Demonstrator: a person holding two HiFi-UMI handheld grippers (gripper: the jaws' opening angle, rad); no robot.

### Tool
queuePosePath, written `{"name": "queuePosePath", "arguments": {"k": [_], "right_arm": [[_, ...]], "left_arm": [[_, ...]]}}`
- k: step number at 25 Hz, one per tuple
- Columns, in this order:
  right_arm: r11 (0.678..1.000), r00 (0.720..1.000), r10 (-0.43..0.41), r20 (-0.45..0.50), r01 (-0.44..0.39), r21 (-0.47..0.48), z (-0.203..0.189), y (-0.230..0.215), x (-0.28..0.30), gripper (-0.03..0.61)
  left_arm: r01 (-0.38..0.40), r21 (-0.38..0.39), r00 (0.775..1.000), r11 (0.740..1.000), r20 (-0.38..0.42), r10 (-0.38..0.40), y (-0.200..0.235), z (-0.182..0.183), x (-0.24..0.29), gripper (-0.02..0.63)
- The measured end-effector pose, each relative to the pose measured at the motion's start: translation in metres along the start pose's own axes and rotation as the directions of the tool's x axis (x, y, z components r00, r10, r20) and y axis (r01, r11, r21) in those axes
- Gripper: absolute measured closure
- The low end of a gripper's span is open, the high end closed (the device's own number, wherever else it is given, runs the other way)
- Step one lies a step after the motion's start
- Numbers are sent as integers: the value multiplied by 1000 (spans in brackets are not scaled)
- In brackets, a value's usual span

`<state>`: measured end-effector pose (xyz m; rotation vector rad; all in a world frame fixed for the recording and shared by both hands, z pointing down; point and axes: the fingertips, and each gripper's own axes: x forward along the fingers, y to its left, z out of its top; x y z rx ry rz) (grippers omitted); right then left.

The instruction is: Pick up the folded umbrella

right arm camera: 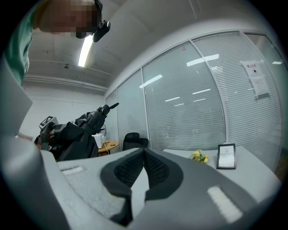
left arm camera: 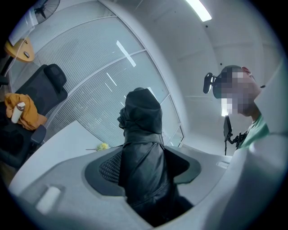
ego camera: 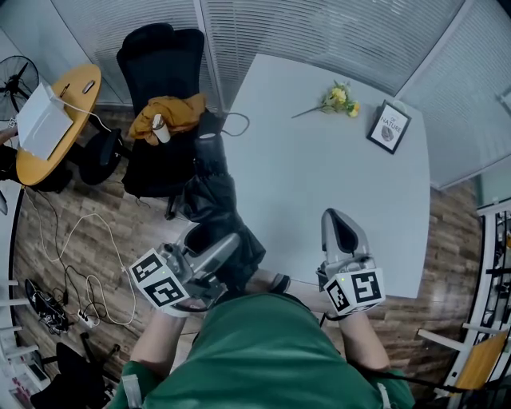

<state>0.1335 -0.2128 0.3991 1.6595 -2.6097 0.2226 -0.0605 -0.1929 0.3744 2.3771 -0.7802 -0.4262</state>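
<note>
The room looks bright to me. In the left gripper view a long ceiling light (left arm camera: 198, 10) glows white at the top. In the right gripper view a strip light (right arm camera: 84, 50) glows the same way. The glass wall (right arm camera: 198, 94) shows bright streaks where lamps are mirrored in it. From the head view the white worktop (ego camera: 319, 176) is lit evenly, with only soft, faint shadows. The black folded umbrella (left arm camera: 144, 157) is so dark that I can hardly see its folds. Both gripper views are round with black corners, and straight lines bend near the edges. Whatever sits closest to the lens looks soft and fuzzy. Far things look sharp enough.
</note>
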Motion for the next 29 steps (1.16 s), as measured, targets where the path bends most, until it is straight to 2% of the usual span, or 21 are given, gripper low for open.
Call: {"name": "queuePosePath", "arguments": {"k": [14,29], "right_arm": [[1000,1000,10,0,-10,-16,0,3,1,575],[999,999,47,-9,-47,-22,-2,-18,1,575]], "left_arm": [[-6,6,1000,1000,-6,6,1,-1,1,338],[-32,14,999,999,-4,32,-2,-12,22,338]]}}
